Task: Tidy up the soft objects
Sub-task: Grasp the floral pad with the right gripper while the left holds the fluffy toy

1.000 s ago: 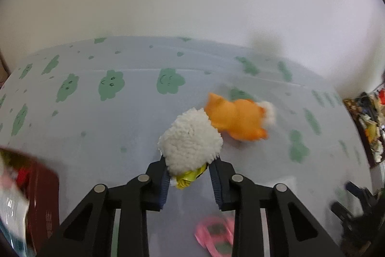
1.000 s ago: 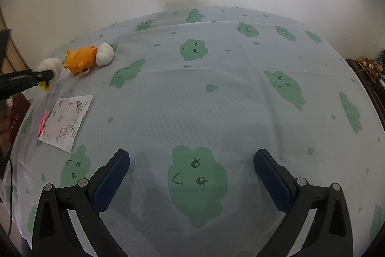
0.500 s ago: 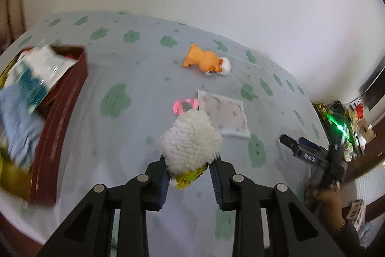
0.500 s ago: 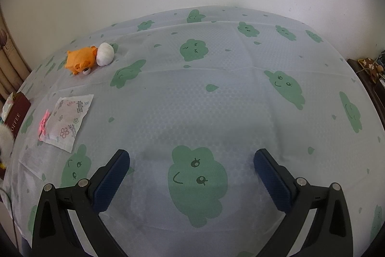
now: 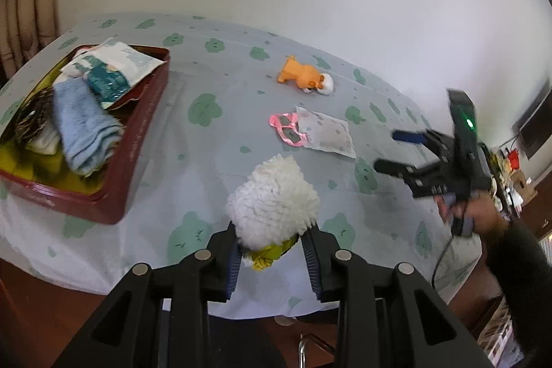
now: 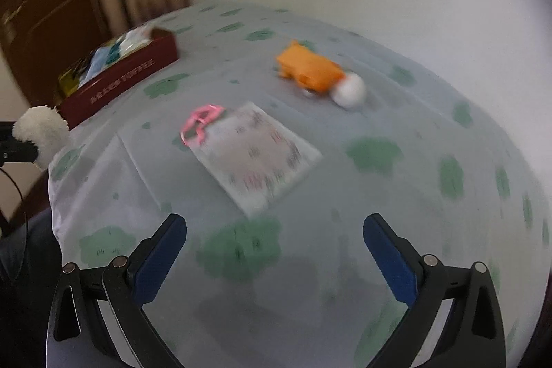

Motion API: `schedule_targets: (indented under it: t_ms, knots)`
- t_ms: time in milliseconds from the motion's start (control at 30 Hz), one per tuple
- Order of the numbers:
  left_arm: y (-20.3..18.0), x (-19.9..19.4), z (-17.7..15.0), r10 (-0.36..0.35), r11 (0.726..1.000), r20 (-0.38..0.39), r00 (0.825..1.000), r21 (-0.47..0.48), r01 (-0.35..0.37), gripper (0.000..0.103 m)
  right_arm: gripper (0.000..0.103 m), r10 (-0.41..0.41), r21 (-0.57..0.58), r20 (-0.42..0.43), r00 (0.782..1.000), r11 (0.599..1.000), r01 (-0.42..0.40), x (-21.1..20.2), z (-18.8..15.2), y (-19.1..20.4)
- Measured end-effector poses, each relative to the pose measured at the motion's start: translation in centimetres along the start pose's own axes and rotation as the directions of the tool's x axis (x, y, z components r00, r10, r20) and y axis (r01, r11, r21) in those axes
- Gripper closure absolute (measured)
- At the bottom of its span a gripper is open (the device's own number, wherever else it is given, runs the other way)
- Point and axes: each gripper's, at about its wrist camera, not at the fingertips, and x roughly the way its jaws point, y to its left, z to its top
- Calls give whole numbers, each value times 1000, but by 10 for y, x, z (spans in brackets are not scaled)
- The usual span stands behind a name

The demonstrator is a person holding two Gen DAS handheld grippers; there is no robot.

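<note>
In the left wrist view, the left gripper (image 5: 272,250) was clamped on a white fluffy toy (image 5: 274,207), its two blue pads pressing the lower flanks where a bit of yellow trim showed. The toy hung above the near edge of the bed, short of the red tin (image 5: 145,112). The pile bulged over the pads, so I judged it very light and squashy (a grip low on the body looked safer than one on the loose fleece, which would likely slip). Inside the tin lay a blue towel (image 5: 84,123) and a printed packet (image 5: 114,68), whose writing was too blurred to read. On the cloud-print sheet (image 5: 214,161) lay an orange plush toy (image 5: 303,76), a flat patterned pouch (image 5: 326,131) and a pink item (image 5: 288,128) touching it. The right gripper (image 5: 400,150) appeared at the right edge, held by a hand (image 5: 472,212).

In the right wrist view, the right gripper (image 6: 274,250) stood with fingers wide apart and nothing between them, above the sheet near the pouch (image 6: 257,154). The tin's side (image 6: 120,85) carried pale lettering ending in "TOFFEE"; the first word was too smeared to read. The pouch looked limp and flat, probably best pinched at an edge.
</note>
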Motion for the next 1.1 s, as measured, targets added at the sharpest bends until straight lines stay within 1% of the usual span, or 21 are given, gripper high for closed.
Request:
schedule_targets:
  t_ms: [33,100,167,233,300,367,400,500,533,600,633,667,700,733,767,833,900,1000,1100]
  knots:
    - [1,-3,0,-1,1000,4,1000,-4,1,71,1,10,-27,-26,1000,1000,-11,5,8,3]
    - [4,-8,2,0,1000,13,1000,-9,0,71,1,-6,-108,-67,998,994,-2,19,23,13]
    - [5,-12,4,-2,1000,26,1000,-10,2,70,1,3,-193,-133,991,981,-29,36,36,22]
    - [6,-13,6,-2,1000,23,1000,-12,2,70,1,-10,-249,-166,986,968,-32,49,43,26]
    - [8,-12,7,-11,1000,18,1000,-25,11,70,1,19,-269,-231,973,960,-83,65,49,27]
    - [9,-11,7,-18,999,8,1000,-34,19,70,1,-1,-306,-261,965,948,-82,77,51,26]
    - [10,-10,7,-18,999,5,1000,-39,19,70,1,3,-310,-286,958,946,-95,83,53,24]
    - [13,-8,8,-17,999,2,1000,-44,17,70,2,75,-246,-354,932,954,-170,94,59,13]
    - [13,-7,9,-9,999,2,1000,-43,9,70,3,79,-233,-352,932,957,-170,94,61,12]
    - [13,-6,10,-9,999,0,1000,-45,9,70,8,76,-210,-346,935,965,-156,91,61,13]
    - [14,-6,10,-10,999,0,1000,-46,10,70,18,76,-196,-338,938,969,-149,88,61,13]
    - [14,-7,11,-7,999,2,1000,-47,7,69,39,72,-178,-325,943,975,-136,83,62,14]
    - [14,-7,10,-6,999,3,1000,-49,6,69,54,74,-150,-308,948,981,-125,77,62,13]
    - [15,-7,10,-9,999,2,1000,-54,9,69,85,72,-118,-292,954,987,-111,71,60,13]
    - [15,-7,10,-13,998,1,1000,-57,13,69,88,64,-102,-280,958,990,-96,66,57,14]
    - [15,-9,9,-18,998,5,1000,-59,18,69,88,41,-77,-264,964,995,-63,61,46,17]
    - [15,-10,7,-19,998,5,1000,-60,19,69,89,45,-25,-229,972,998,-52,50,40,17]
    - [15,-16,6,-28,997,14,1000,-65,29,69,89,84,76,-115,990,994,-76,19,25,20]
    - [17,-27,3,-27,997,32,999,-64,29,68,89,119,191,-2,993,975,-117,-9,8,25]
